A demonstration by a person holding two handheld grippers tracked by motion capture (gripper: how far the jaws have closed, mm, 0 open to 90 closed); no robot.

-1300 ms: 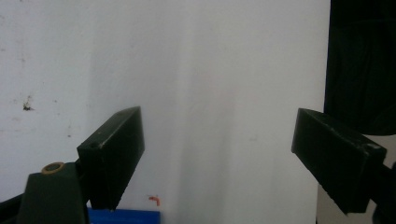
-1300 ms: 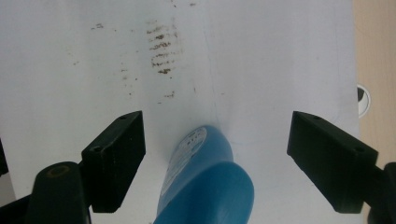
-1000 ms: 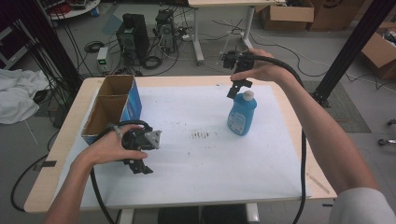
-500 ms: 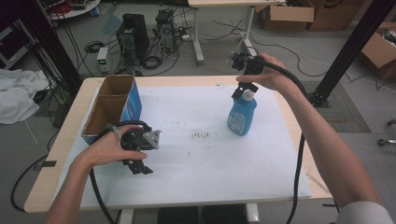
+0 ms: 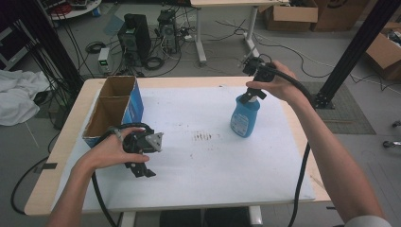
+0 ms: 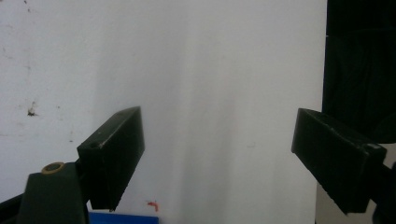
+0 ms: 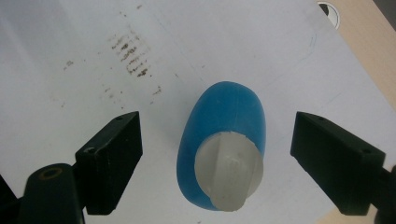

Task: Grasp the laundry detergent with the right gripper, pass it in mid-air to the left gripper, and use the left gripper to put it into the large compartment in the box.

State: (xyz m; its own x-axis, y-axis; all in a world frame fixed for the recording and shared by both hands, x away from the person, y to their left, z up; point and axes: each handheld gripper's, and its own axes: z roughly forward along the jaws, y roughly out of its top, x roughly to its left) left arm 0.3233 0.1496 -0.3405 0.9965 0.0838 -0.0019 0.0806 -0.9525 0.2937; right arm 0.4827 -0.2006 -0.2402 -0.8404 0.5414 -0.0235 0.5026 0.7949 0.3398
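Note:
A blue bottle (image 5: 245, 118) with a whitish cap stands upright on the white sheet (image 5: 198, 165), right of centre. My right gripper (image 5: 253, 96) hangs just over its top, pointing down. In the right gripper view the bottle (image 7: 229, 116) sits below and between the black jaws of the right gripper (image 7: 217, 128). These jaws have just been opening and stand wide, touching nothing. My left gripper (image 5: 139, 169) rests low over the sheet at the front left. In the left gripper view its own gripper (image 6: 217, 121) is open, with bare sheet between the jaws.
An open cardboard box (image 5: 113, 106) with a blue side stands at the table's left rear. Dark smudges (image 5: 203, 137) mark the sheet's middle. The wooden table edge (image 5: 302, 142) runs close to the right of the bottle. Cables trail from both grippers.
My right hand has drifted back and to the right above the bottle, which has stayed put. The left hand has not moved.

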